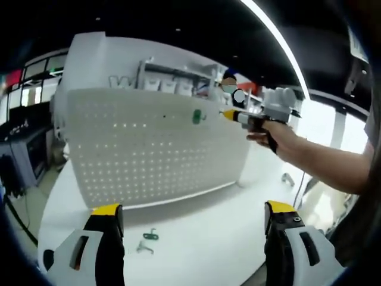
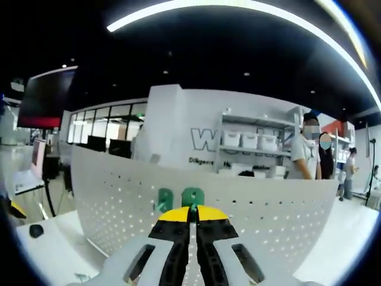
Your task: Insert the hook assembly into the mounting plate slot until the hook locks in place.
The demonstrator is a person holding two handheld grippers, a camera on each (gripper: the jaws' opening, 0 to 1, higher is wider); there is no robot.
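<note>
A white perforated mounting plate (image 1: 155,149) (image 2: 268,214) stands upright on the white table (image 1: 202,238). A green hook assembly (image 1: 198,116) (image 2: 192,196) sits against the plate's upper part, with a second green piece (image 2: 165,199) just left of it. My right gripper (image 1: 229,114) (image 2: 190,213), held by a hand, reaches in from the right with its yellow tips shut on the hook assembly's outer end. My left gripper (image 1: 193,208) hangs back over the table, jaws wide open and holding nothing. Another green hook (image 1: 150,235) lies on the table beside a small metal part (image 1: 143,247).
The person's forearm (image 1: 321,158) crosses the right side of the left gripper view. Shelves with white bins (image 2: 250,140) and standing people (image 2: 306,152) are behind the plate. Desks with monitors (image 2: 98,143) line the far left. A small dark object (image 2: 36,230) lies on the table.
</note>
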